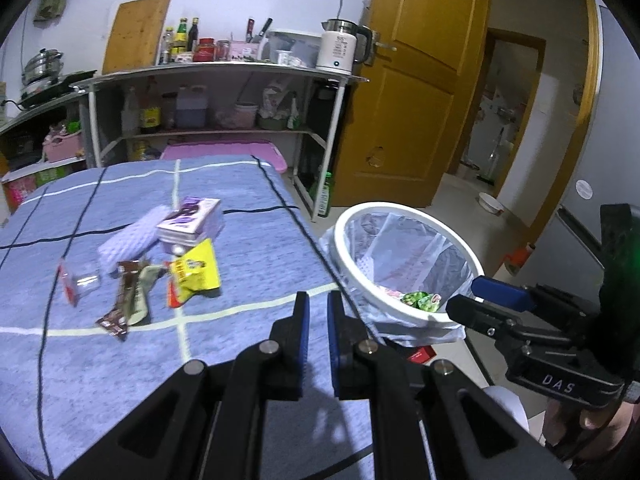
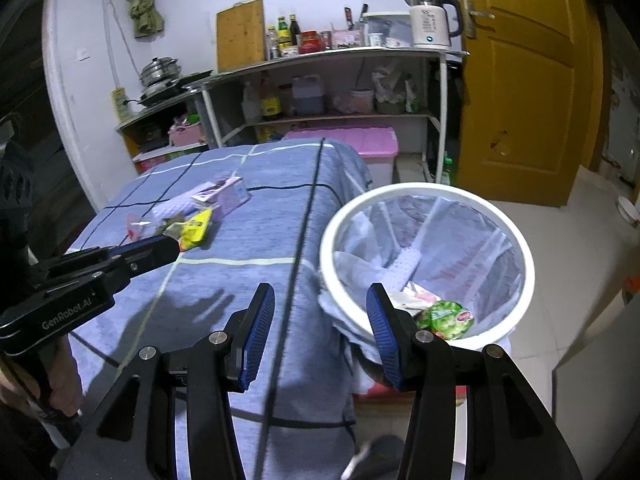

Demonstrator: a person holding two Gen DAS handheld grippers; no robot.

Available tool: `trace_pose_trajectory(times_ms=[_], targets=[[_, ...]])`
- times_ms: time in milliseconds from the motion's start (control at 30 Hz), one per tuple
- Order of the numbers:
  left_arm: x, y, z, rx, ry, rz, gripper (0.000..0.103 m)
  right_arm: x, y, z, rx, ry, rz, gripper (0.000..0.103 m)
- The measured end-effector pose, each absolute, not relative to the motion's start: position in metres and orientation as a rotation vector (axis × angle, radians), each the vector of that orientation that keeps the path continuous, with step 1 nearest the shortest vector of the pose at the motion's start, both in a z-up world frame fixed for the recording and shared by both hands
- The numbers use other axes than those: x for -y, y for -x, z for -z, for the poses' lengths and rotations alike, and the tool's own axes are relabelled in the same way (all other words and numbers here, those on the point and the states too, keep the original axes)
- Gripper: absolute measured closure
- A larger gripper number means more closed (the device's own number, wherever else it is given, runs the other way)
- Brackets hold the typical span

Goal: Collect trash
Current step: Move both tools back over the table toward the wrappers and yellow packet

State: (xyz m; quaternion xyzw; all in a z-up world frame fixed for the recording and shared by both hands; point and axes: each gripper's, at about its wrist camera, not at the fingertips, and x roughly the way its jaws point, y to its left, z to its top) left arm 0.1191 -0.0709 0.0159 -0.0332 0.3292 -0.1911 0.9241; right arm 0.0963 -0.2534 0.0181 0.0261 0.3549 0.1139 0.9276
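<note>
Trash lies in a heap on the blue cloth table (image 1: 240, 360): a yellow wrapper (image 1: 196, 270), a brown wrapper (image 1: 126, 300), a clear plastic packet (image 1: 80, 280), a purple carton (image 1: 192, 220) and white foam (image 1: 132, 240). The white bin (image 1: 404, 316) with a clear liner stands beside the table and holds a green wrapper (image 1: 424, 301). My left gripper (image 1: 318, 300) is nearly shut and empty, above the table's right edge. My right gripper (image 2: 320, 294) is open and empty, over the table edge beside the bin (image 2: 332, 240). The green wrapper (image 2: 444, 318) shows inside the bin.
A metal shelf (image 1: 224, 76) with bottles, a kettle (image 1: 340, 46) and a cutting board stands behind the table. A pink lidded box (image 2: 360, 140) sits under it. A yellow door (image 1: 416, 92) is open at the right. A red item lies on the floor by the bin.
</note>
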Motion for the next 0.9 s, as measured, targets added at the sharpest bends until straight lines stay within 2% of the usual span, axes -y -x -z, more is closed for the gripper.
trace_pose_trajectory(times_ms=[67, 200, 267, 700, 900], targets=[[0.065, -0.115, -0.016, -0.671, 0.069, 0.379, 0.09, 0.248, -0.094, -0.02, -0.724, -0.049, -0.246, 0.054], [0.056, -0.108, -0.014, -0.659, 0.074, 0.347, 0.073, 0.237, -0.089, -0.022, -0.714, -0.03, -0.271, 0.054], [0.05, -0.105, -0.013, -0.656, 0.078, 0.335, 0.071, 0.233, -0.088, -0.022, -0.713, -0.023, -0.275, 0.054], [0.023, -0.093, -0.001, -0.671, 0.086, 0.254, 0.07, 0.211, -0.085, -0.015, -0.707, -0.003, -0.35, 0.054], [0.007, -0.091, 0.003, -0.677, 0.095, 0.213, 0.07, 0.202, -0.088, -0.01, -0.716, -0.009, -0.384, 0.05]])
